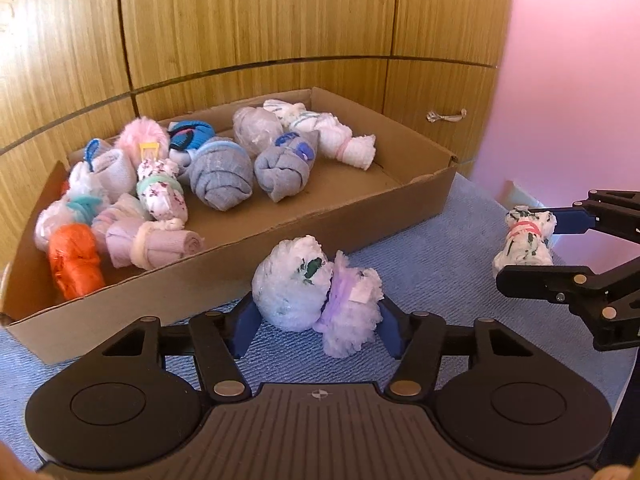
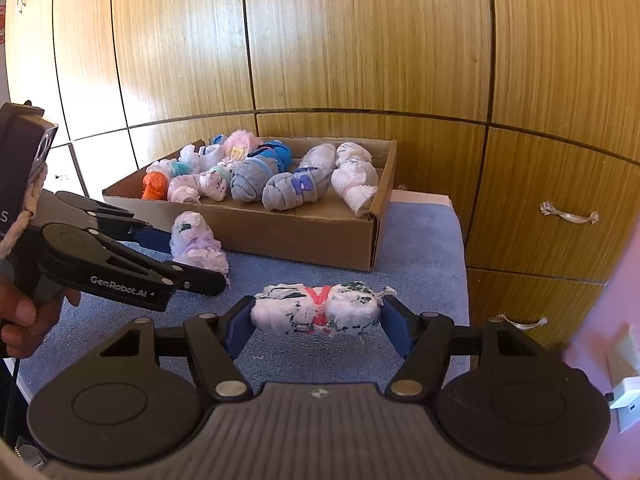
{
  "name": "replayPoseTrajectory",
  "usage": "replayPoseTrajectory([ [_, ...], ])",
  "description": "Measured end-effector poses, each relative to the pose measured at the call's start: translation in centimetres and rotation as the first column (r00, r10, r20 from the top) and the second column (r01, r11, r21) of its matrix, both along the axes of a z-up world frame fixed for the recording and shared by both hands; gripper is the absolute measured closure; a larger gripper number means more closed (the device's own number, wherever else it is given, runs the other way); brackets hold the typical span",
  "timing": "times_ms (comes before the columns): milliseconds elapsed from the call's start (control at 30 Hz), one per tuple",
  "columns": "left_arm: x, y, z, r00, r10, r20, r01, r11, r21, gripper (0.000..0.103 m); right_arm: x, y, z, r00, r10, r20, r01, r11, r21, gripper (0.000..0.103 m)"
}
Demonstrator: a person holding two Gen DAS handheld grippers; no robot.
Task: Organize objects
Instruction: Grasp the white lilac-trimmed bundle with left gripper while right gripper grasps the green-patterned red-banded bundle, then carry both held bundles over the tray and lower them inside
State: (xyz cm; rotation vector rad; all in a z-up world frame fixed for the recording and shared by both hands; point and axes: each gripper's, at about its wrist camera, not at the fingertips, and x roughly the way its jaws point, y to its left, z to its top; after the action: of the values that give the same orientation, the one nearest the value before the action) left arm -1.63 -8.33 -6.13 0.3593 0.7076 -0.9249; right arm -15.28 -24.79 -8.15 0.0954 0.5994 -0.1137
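My left gripper (image 1: 318, 314) is shut on a white sock roll with a purple band (image 1: 316, 298), held just in front of the cardboard box (image 1: 304, 224). It also shows in the right wrist view (image 2: 196, 240). My right gripper (image 2: 316, 316) is shut on a white sock roll with a red band (image 2: 316, 308), over the blue towel; that roll also shows in the left wrist view (image 1: 526, 240). The box holds several rolled socks, among them two grey ones (image 1: 222, 176) and an orange one (image 1: 74, 260).
The box sits on a blue towel (image 1: 420, 272) against wooden cabinet doors (image 2: 360, 40) with clear handles (image 2: 568, 214). A pink wall (image 1: 568, 60) stands to the right. The box's right half has bare floor (image 1: 348, 192).
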Motion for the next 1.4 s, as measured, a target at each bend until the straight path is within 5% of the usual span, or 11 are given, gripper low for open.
replayPoseTrajectory([
  [367, -0.3, 2.3, 4.2, 1.0, -0.006, 0.022, 0.006, 1.0, -0.004, 0.037, -0.2, 0.0, 2.4, 1.0, 0.018, 0.026, -0.017, 0.999, -0.044, 0.039],
  [733, 2.0, 2.5, 11.9, 0.987, -0.056, 0.151, 0.052, 0.998, 0.025, 0.037, 1.2, -2.2, 9.0, 0.992, 0.103, 0.066, -0.089, 0.977, -0.193, 0.039],
  [933, 4.2, -0.1, 14.8, 0.984, -0.095, 0.149, 0.092, 0.995, 0.026, 0.037, 3.8, -2.8, 12.3, 0.977, 0.203, 0.069, -0.181, 0.953, -0.245, 0.039],
  [1100, 5.8, -3.0, 13.7, 0.988, -0.134, 0.081, 0.13, 0.99, 0.052, 0.037, 6.9, -2.5, 12.6, 0.958, 0.286, 0.02, -0.272, 0.931, -0.244, 0.039],
  [1400, 8.4, -5.3, 7.3, 0.989, -0.125, -0.076, 0.133, 0.984, 0.119, 0.037, 12.7, -1.5, 7.4, 0.916, 0.378, -0.136, -0.399, 0.898, -0.186, 0.039],
])
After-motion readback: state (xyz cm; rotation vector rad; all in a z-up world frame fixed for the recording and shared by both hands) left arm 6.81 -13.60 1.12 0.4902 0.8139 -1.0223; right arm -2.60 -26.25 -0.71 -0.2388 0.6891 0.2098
